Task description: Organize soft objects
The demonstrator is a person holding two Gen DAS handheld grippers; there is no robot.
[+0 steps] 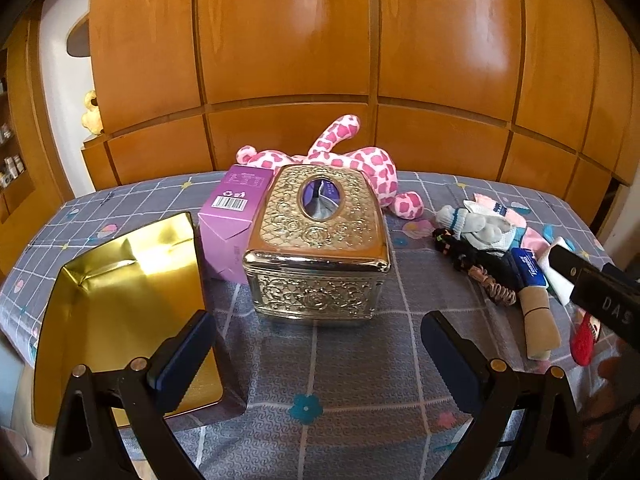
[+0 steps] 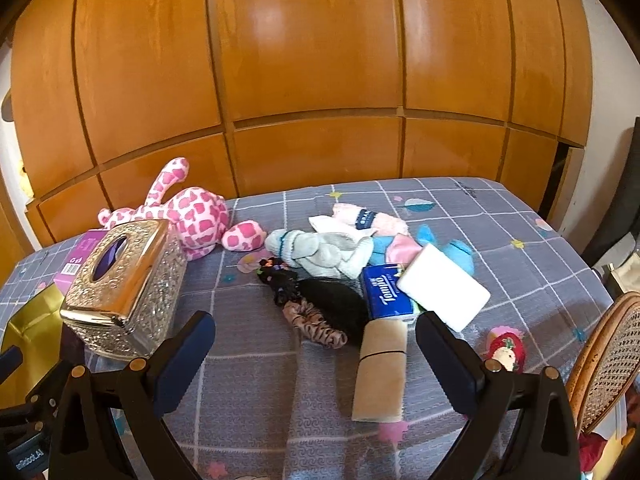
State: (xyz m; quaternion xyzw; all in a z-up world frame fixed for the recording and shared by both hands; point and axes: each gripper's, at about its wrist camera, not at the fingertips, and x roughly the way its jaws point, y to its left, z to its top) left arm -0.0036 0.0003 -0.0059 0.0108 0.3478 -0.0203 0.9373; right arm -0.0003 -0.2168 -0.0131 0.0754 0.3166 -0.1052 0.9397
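The left gripper (image 1: 316, 354) is held with its jaws wide apart over bare tablecloth (image 1: 320, 360), nothing between them. Just to its left an open gold tin (image 1: 120, 288) lies near the table's left edge. Ahead, an embossed metal tissue box (image 1: 318, 240) stands upright, a purple carton (image 1: 234, 220) touching its left side. Behind both, near the far edge by the wooden panelling (image 1: 288, 40), a pink spotted plush toy (image 1: 360, 164) is sprawled.

The right gripper (image 2: 314, 350) is likewise spread open and empty, a tan rolled cloth (image 2: 380, 376) lying between its fingers on the table. Beyond are heaped a satin scrunchie (image 2: 320, 328), a black hair piece (image 2: 340, 304), a blue tissue pack (image 2: 386, 294), a white pad (image 2: 444, 292) and bundled socks (image 2: 328, 252). Open cloth is seen to the heap's right, up to a wicker chair (image 2: 604, 364).
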